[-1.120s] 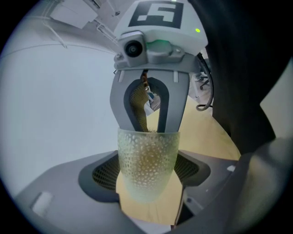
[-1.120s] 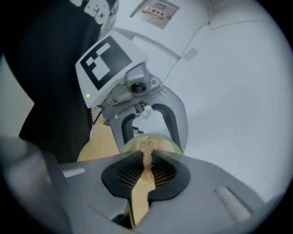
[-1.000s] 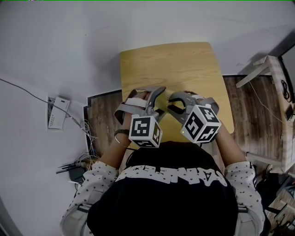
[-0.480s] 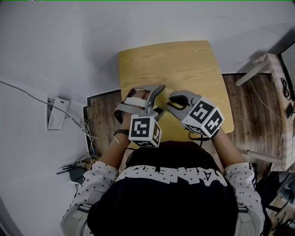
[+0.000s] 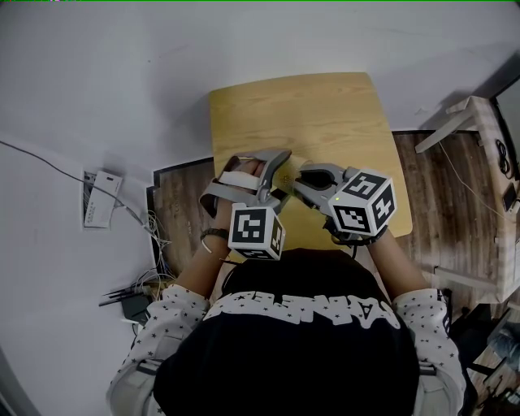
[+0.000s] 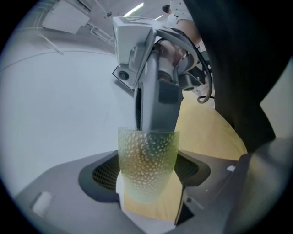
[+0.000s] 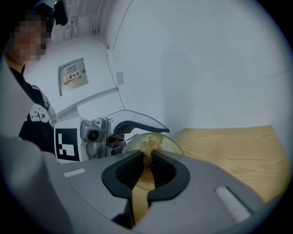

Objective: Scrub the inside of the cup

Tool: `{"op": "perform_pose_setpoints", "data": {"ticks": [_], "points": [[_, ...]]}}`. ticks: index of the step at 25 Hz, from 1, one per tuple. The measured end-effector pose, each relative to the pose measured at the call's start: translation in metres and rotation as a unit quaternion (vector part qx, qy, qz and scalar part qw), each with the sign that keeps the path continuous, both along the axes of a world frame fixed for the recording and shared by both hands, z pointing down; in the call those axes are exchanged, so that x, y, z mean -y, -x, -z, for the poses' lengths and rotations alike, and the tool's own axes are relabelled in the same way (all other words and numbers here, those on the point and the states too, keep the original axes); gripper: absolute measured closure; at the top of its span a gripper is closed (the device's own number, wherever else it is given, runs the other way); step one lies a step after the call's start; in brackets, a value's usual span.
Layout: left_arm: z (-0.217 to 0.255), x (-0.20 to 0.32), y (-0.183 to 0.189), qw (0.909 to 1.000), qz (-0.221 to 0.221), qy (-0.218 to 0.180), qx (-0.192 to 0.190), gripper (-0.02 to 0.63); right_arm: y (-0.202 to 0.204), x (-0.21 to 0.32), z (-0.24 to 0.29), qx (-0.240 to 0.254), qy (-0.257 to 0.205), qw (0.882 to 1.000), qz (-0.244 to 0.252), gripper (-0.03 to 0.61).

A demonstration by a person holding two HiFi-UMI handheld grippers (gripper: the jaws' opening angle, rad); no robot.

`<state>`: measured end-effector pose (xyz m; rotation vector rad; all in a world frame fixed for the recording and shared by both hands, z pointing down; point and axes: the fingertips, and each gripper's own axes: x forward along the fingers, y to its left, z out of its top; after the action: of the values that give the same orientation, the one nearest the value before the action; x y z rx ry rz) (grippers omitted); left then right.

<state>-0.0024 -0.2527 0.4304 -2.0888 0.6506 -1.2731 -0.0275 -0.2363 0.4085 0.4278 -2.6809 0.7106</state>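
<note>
**Dimpled green cup clamped, brush bristles at its mouth**

The cup (image 6: 146,155) sat pinched between the jaws of the left gripper (image 6: 150,177), held over the wooden table (image 5: 325,114) close to the person's body. Its mouth faced the right gripper (image 7: 145,176), which was clenched on a wooden-handled brush (image 7: 138,201) with its bristles seemingly just inside the rim. Scrubbing well probably called for a firm, steady left hold while the brush reached deeper and swept round the wall without levering on the rim.

Light: bright, even, diffuse; ceiling strip light (image 6: 133,9) overhead. Shadows: soft, weak; table (image 5: 325,106) evenly lit. Head view: sharp, edges bowed. Gripper views: heavy fisheye, black corners; cup (image 6: 146,164) crisp, brush (image 7: 147,153) slightly soft, near foreground blurred.
</note>
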Motion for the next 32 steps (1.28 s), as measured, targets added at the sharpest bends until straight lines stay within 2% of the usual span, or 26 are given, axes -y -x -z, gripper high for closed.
{"op": "perform_pose_setpoints", "data": {"ticks": [7,11,18,23,27,32], "points": [[0.001,0.001,-0.001,0.9999,-0.005,-0.009,0.007,0.252,-0.002,0.002,0.003,0.052,0.055,0.997,-0.025,0.532],[0.003,0.002,-0.004,0.9997,-0.01,-0.02,0.013,0.252,-0.004,0.005,0.005,0.083,0.093,0.991,-0.044,0.532],[0.004,0.003,-0.006,0.9988,-0.015,-0.035,0.029,0.252,-0.009,0.009,0.007,0.154,0.18,0.969,-0.072,0.532],[0.005,0.003,-0.006,0.9979,-0.019,-0.045,0.042,0.251,-0.009,0.01,0.011,0.204,0.242,0.945,-0.084,0.532],[0.002,0.003,-0.008,0.997,-0.025,-0.051,0.053,0.251,-0.015,0.016,0.008,0.211,0.245,0.942,-0.088,0.531],[-0.005,0.0,-0.007,0.9969,-0.024,-0.044,0.06,0.25,-0.022,0.018,-0.005,0.225,0.3,0.919,-0.121,0.531]]}}
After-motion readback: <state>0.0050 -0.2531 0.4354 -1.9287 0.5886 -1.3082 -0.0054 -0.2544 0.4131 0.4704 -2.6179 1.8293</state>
